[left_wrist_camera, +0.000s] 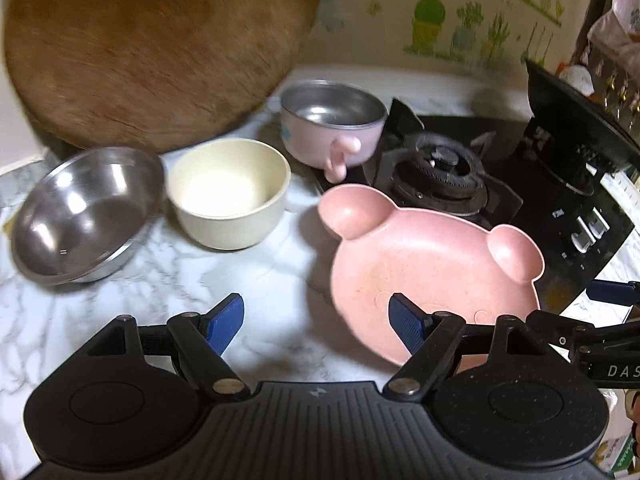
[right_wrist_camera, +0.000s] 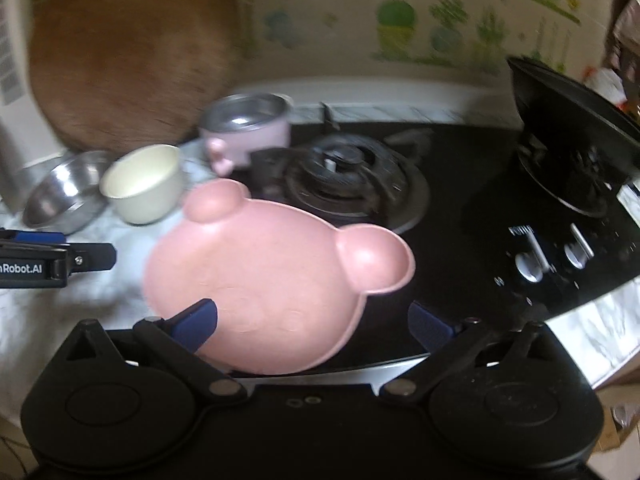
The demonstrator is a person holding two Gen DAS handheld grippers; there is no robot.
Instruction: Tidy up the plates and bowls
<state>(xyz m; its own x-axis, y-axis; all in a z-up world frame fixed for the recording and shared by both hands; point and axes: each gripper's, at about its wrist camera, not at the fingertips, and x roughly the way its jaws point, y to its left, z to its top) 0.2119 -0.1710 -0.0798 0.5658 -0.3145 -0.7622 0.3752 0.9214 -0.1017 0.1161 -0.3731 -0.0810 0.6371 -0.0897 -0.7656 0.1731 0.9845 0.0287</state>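
Note:
A pink bear-shaped plate [left_wrist_camera: 432,272] lies on the marble counter [left_wrist_camera: 120,312], partly over the stove edge; it also shows in the right wrist view [right_wrist_camera: 264,280]. A cream bowl [left_wrist_camera: 228,196], a tilted steel bowl [left_wrist_camera: 86,216] and a pink steel-lined bowl with handle [left_wrist_camera: 332,124] stand behind. My left gripper [left_wrist_camera: 318,326] is open above the counter, its right finger over the plate's near rim. My right gripper [right_wrist_camera: 314,324] is open, with the plate's near edge between its fingers.
A round wooden board [left_wrist_camera: 152,48] leans on the wall at back left. A black gas stove [right_wrist_camera: 460,208] with burner [left_wrist_camera: 440,168] and knobs [right_wrist_camera: 528,268] lies to the right. A dark pan lid [right_wrist_camera: 568,120] stands at far right.

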